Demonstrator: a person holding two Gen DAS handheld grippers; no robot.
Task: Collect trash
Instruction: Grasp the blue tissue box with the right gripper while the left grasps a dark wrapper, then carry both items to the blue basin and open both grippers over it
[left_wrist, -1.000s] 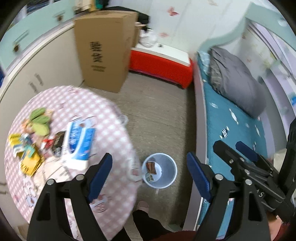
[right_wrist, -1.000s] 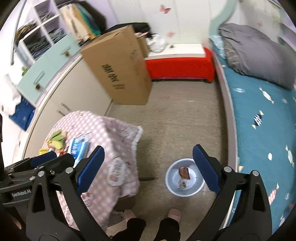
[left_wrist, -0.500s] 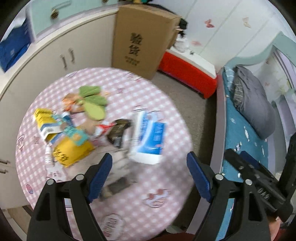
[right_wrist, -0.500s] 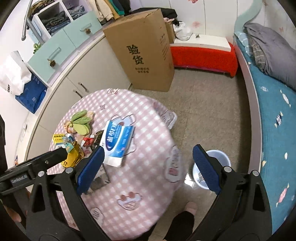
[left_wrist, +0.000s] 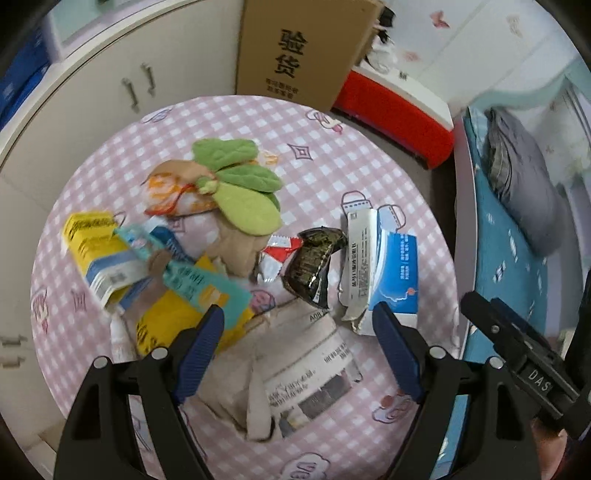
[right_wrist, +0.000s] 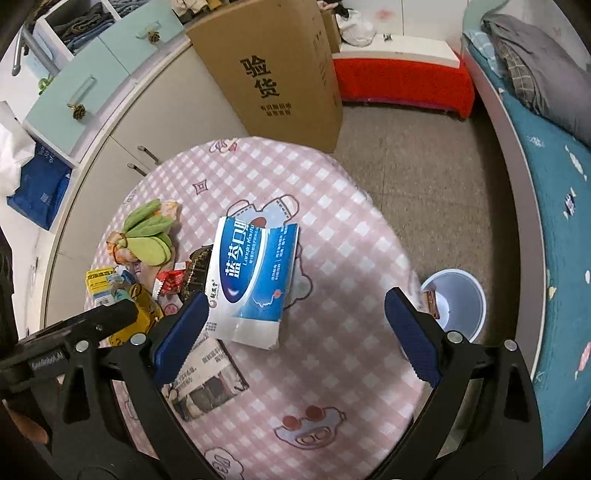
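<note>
Trash lies heaped on the round pink-checked table, directly ahead of and below the left claw, whose blue-padded fingers stand spread wide and hold nothing. Between those fingers sits a crumpled newspaper; just beyond it lie a dark foil wrapper and a torn blue-and-white carton, the carton's long axis running away from the claw, roughly in line with the fingers. The left claw appears the nearer to the heap. The right claw, likewise spread and empty, hovers with the same carton ahead of its left finger; the heap sits off to its left.

The right wrist view alone shows the white bin on the floor, ahead and to the right, past the table edge, with at least one wrapper already inside. The left wrist view alone shows the yellow box and teal packet, ahead and to the left. Judgement: the newspaper is the likeliest next pick.
</note>
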